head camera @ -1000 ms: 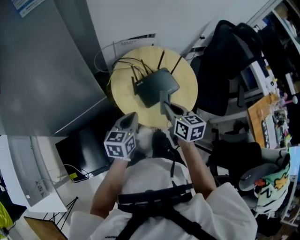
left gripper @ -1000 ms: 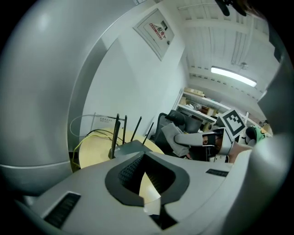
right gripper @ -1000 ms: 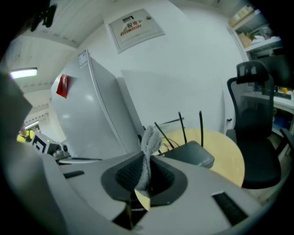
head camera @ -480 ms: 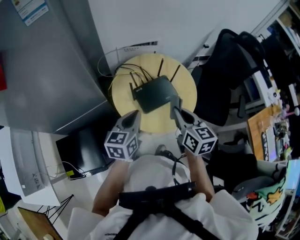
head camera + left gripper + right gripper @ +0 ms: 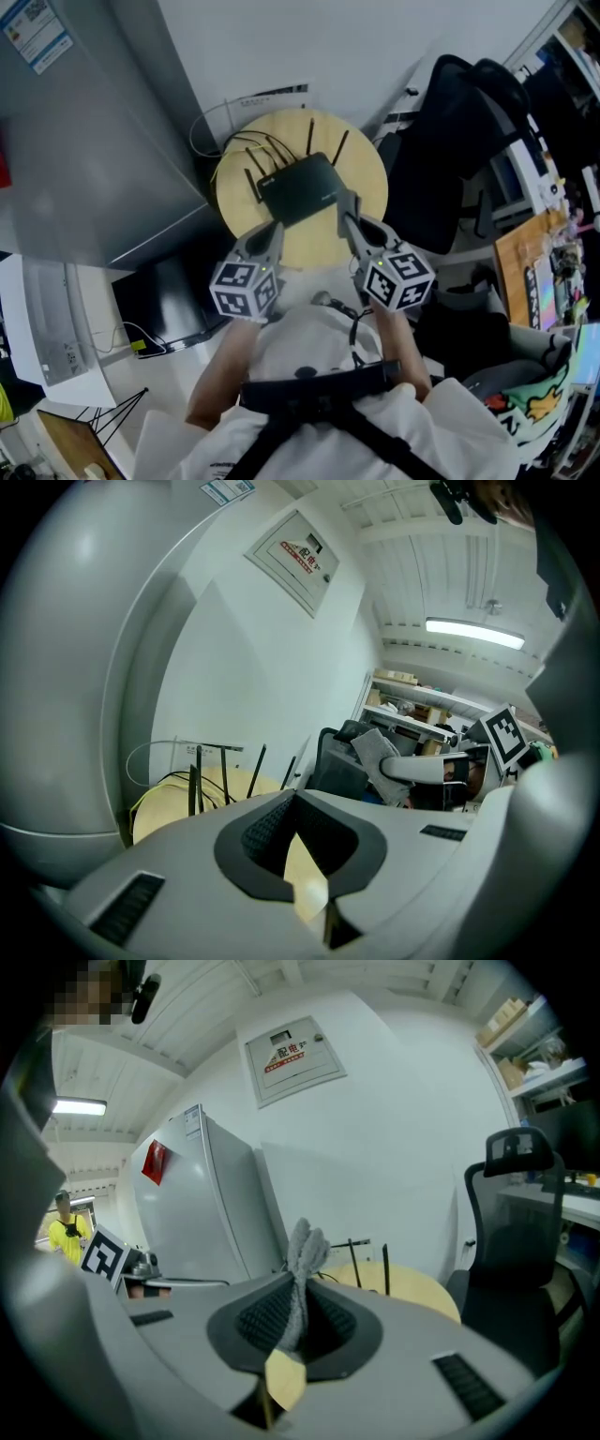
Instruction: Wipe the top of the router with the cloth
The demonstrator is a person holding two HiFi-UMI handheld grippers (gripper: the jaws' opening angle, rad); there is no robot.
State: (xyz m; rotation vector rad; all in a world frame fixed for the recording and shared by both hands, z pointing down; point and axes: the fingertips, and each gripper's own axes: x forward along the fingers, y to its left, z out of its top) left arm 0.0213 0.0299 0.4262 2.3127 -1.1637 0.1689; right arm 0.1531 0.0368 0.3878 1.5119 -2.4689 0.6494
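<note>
The black router (image 5: pixel 300 187), its antennas raised, lies on a round wooden table (image 5: pixel 361 164). My right gripper (image 5: pixel 346 202) hovers at the router's near right edge, shut on a grey cloth (image 5: pixel 302 1265) that sticks up out of the jaws. The left gripper view also catches that cloth (image 5: pixel 377 755). My left gripper (image 5: pixel 273 230) is over the table's near edge, just short of the router, shut with nothing in it. In the left gripper view the left gripper (image 5: pixel 298 822) points at the antennas (image 5: pixel 193 789); the router's body is hidden there.
A grey refrigerator (image 5: pixel 84 141) stands left of the table against the white wall. A black office chair (image 5: pixel 459 122) is on the right, cluttered shelves (image 5: pixel 548 234) beyond it. Cables (image 5: pixel 211 127) trail behind the router.
Both grippers have edged forward over the table's near edge towards the router. The right one still holds the cloth; the left has stayed shut.
</note>
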